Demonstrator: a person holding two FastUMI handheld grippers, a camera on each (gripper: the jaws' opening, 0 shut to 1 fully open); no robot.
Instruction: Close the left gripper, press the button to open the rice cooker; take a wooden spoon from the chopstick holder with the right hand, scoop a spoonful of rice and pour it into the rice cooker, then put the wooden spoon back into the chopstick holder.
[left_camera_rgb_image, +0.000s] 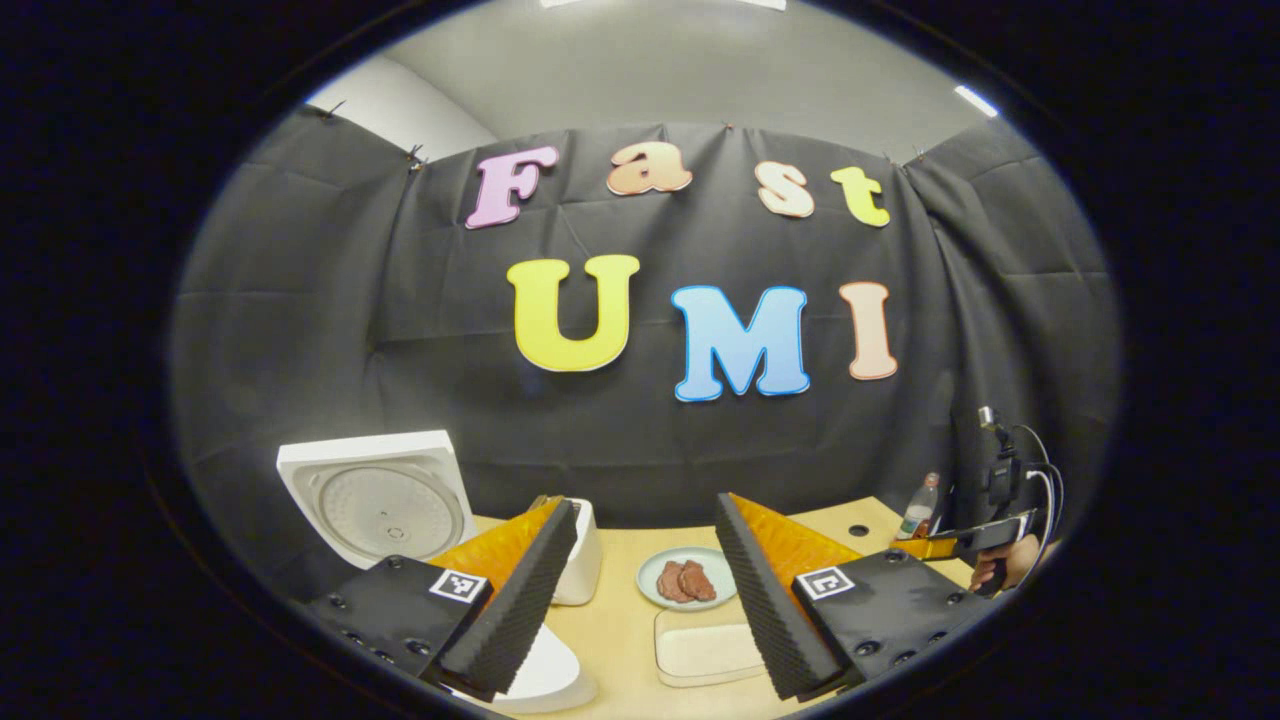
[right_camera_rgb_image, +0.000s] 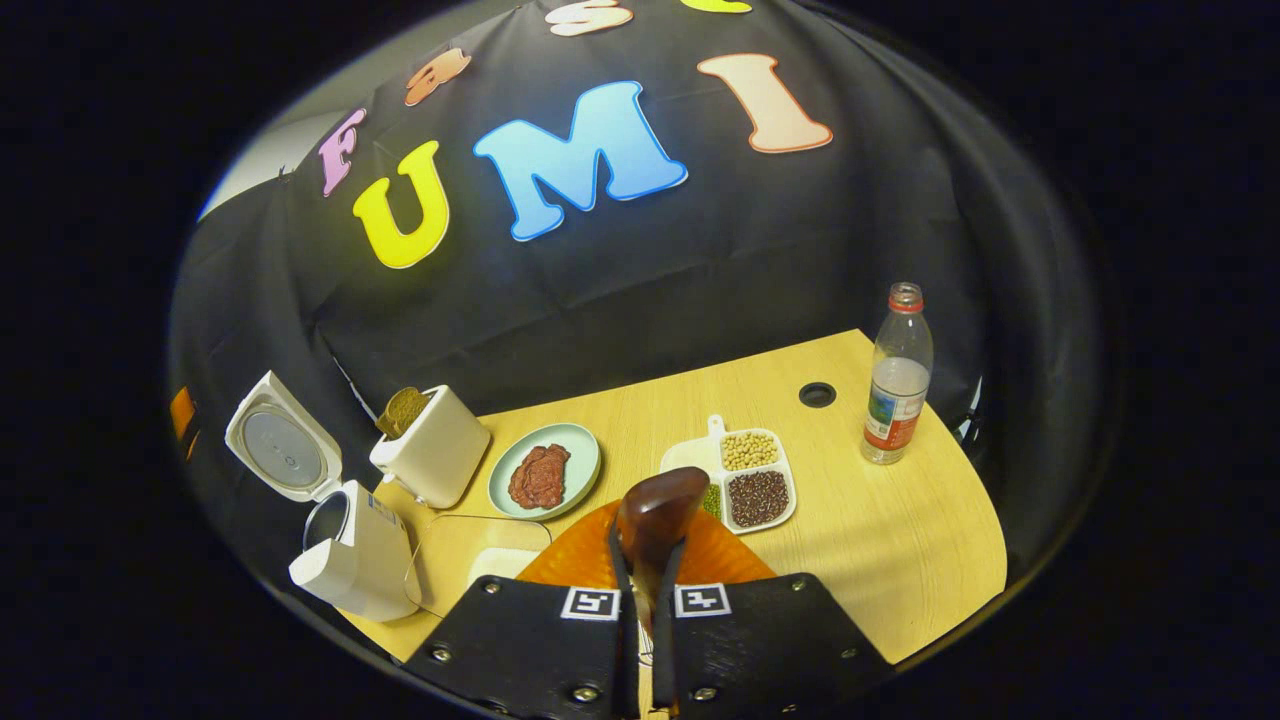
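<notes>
Right gripper clamps the wooden spoon, bowl raised above the desk's near edge. Left gripper — jaws spread wide, empty. Rice cooker at the desk's left edge, lid up; chopstick holder just behind it — divided tray of grains mid-desk.

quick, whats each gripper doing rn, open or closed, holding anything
Left gripper: open, holding nothing.
Right gripper: closed on the wooden spoon, bowl end pointing forward above the table.
</notes>
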